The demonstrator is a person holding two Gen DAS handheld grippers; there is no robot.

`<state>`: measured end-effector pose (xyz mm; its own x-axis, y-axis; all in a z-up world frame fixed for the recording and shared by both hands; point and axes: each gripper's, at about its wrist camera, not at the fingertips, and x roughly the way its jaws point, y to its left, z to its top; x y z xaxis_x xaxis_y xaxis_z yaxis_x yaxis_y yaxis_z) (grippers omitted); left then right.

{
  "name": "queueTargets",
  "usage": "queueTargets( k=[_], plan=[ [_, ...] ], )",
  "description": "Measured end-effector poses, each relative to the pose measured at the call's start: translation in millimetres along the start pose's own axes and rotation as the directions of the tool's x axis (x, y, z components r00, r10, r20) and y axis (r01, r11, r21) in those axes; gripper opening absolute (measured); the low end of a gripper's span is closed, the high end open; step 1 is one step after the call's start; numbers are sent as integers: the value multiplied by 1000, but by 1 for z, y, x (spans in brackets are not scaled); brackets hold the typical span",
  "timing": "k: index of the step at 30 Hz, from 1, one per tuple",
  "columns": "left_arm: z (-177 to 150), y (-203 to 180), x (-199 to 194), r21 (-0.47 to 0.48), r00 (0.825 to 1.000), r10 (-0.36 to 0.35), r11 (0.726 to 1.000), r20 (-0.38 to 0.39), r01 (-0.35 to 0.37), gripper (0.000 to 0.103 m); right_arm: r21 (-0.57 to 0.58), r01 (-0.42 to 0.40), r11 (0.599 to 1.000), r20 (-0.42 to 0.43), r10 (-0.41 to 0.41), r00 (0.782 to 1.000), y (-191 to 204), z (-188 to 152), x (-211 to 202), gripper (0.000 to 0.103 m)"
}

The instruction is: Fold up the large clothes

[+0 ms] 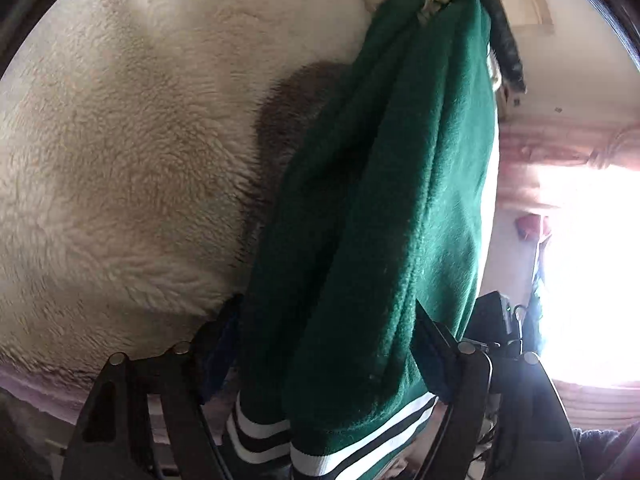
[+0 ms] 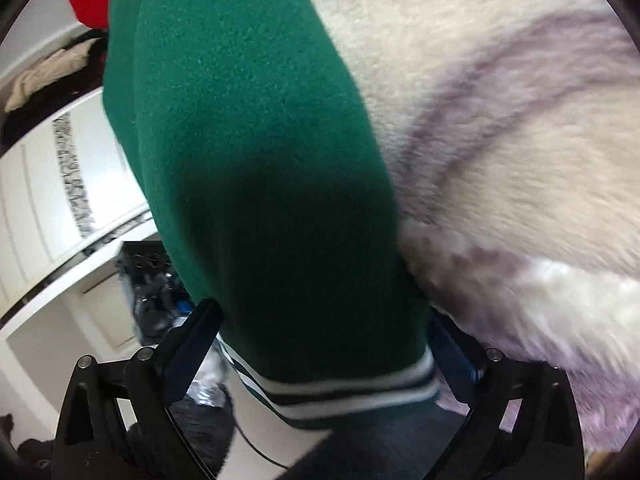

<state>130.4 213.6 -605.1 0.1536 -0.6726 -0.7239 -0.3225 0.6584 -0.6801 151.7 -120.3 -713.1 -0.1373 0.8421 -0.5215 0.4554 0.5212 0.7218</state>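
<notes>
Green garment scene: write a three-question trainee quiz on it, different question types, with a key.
1. True or false: the green garment has black-and-white striped trim at its hem.
2. What lies beside the garment? A) cream fleece blanket B) wooden board C) tiled floor
3. Fill in: in the right wrist view, the garment hangs between the fingers of the right ____.

Key: 1 true; 2 A; 3 claw.

Jacket (image 1: 380,200) lying on fleece blanket (image 1: 120,140), hem between each hand-held gripper's fingers, clothes pile (image 2: 48,76) beyond.
</notes>
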Motion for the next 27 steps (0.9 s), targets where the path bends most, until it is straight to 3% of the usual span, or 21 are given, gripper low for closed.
queueTargets(
  k=[2, 3, 4, 7, 9, 14, 18, 20, 21, 22, 24, 27],
  plan=[
    [-9, -6, -4, 44, 999, 23, 999, 37, -24, 50, -8, -36, 999, 25, 36, 999, 6, 1, 4, 97],
    [-13, -11, -7, 67, 998, 35, 997, 61, -39, 30, -10, -29, 1000, 40, 30, 999, 11, -1, 13, 78],
    [-15, -15, -9, 74, 997, 33, 997, 71, -38, 22, -12, -5, 1000, 56, 5, 998, 12, -3, 14, 55],
    [-23, -33, -14, 120, 995, 54, 991, 88, -65, 16, 36, 9, 999, 102, -13, 995, 12, -11, 17, 41],
    [-31, -45, -27, 139, 993, 57, 988, 104, -71, 15, 45, 9, 999, 119, -14, 993, 17, -27, 16, 38],
    [-56, -37, -48, 92, 994, 25, 995, 102, -34, 15, 40, -20, 999, 99, 15, 995, 32, -77, 9, 36],
    [-58, -16, -30, 66, 997, 19, 998, 76, -24, 16, 81, -22, 996, 73, 16, 997, 23, -99, 14, 38],
    [-50, 1, -16, 16, 999, 7, 1000, 45, -8, 21, 84, -7, 996, 87, -1, 996, 14, -97, 21, 42],
    [-49, 7, -15, -2, 999, -7, 1000, 33, 7, 27, 105, -10, 994, 89, 1, 996, 7, -93, 26, 49],
    [-49, 18, -15, -27, 1000, -22, 999, 17, 22, 39, 114, -1, 994, 83, -9, 997, 4, -92, 29, 57],
    [-42, 29, -9, -73, 997, -80, 994, 2, 80, 47, 122, 1, 992, 74, -11, 997, -3, -82, 37, 65],
    [-39, 30, -8, -67, 997, -79, 995, 0, 79, 46, 105, -29, 994, 60, 23, 998, -4, -77, 48, 68]
  ],
)
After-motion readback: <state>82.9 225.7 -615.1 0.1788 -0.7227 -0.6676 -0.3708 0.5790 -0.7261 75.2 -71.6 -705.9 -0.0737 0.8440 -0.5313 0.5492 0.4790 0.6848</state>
